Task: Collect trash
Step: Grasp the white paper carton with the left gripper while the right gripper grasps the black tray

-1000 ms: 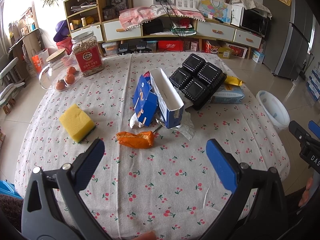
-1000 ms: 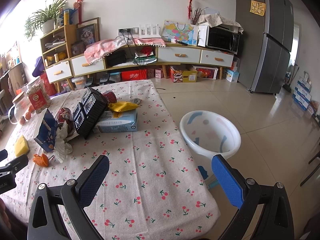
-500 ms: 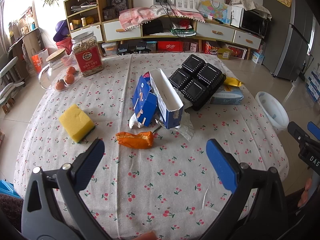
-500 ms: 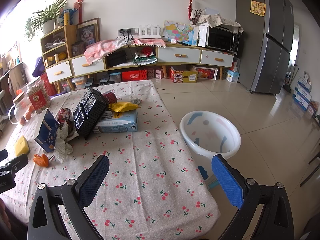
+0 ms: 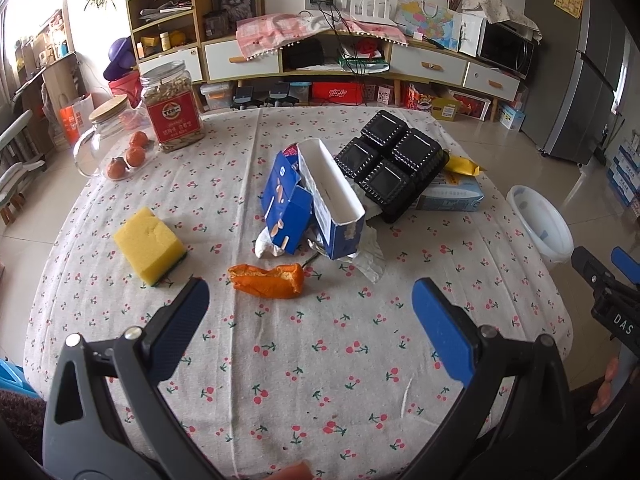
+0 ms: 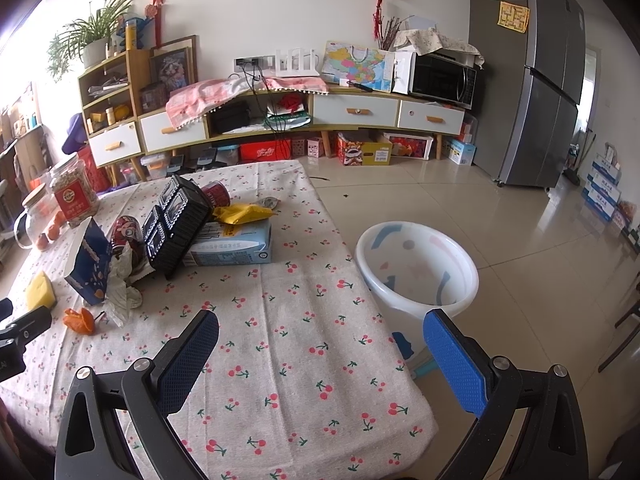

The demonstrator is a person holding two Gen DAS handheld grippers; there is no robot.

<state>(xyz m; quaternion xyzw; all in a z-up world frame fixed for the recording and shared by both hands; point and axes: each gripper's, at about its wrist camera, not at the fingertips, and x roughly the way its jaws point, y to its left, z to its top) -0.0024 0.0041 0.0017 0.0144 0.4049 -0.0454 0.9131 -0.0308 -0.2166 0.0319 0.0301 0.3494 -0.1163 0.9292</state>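
Both grippers hover over the near edge of the desk (image 5: 320, 360), the left gripper (image 5: 308, 304) and the right gripper (image 6: 320, 336) each with jaws released and holding nothing. The trash lies mid-desk: one orange peel (image 5: 266, 280), one torn blue box (image 5: 316, 200), one crumpled paper (image 5: 368, 252), one black tray (image 5: 394, 164) leaning on one carton (image 6: 236, 246), one yellow wrapper (image 6: 240, 213), two cans (image 6: 126, 232). One white bin (image 6: 416, 268) stands on the floor beside the desk. One sponge (image 5: 150, 244), two jars (image 5: 172, 106) and three oranges (image 5: 134, 156) sit left.

A yellow sponge (image 5: 149, 245) lies near a glass jar (image 5: 172, 112) and oranges (image 5: 127, 157).
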